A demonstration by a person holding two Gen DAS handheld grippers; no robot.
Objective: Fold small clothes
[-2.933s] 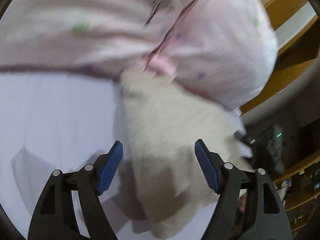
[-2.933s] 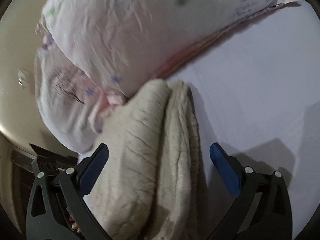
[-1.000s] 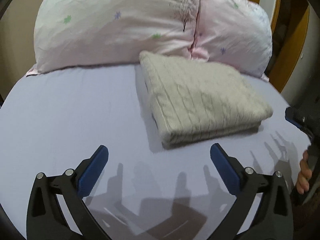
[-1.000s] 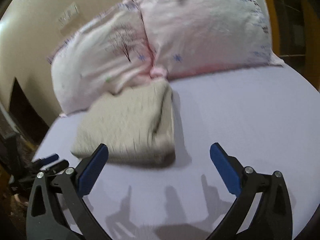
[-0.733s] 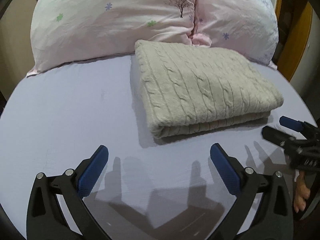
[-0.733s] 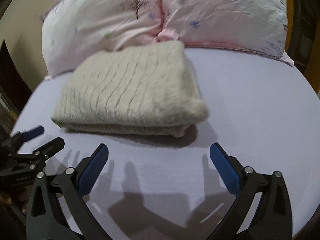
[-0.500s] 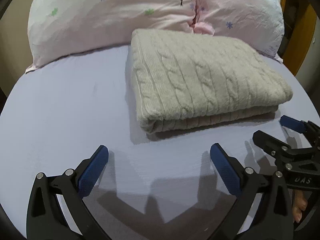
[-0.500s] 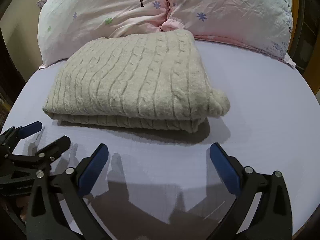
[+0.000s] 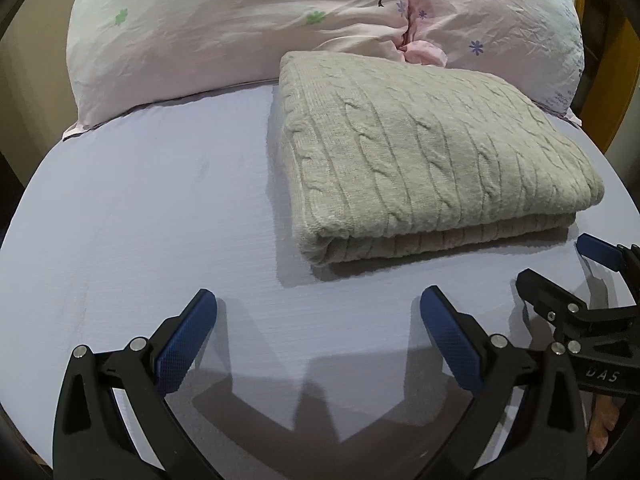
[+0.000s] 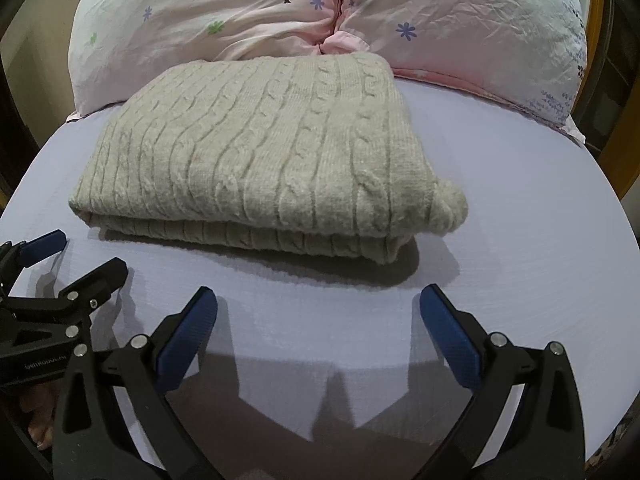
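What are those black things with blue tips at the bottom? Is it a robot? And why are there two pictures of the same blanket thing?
It's not a robot. A person holds two grabbing tools, one in each hand, and each has a little camera looking out past its tips. One picture comes from the left claw, the other from the right claw. That is why you see the same folded beige knit twice, from two sides. It lies on a lilac bed sheet in front of pink flowered pillows. Both claws are wide open and hold nothing. Each camera also catches the other claw at the edge of its picture.
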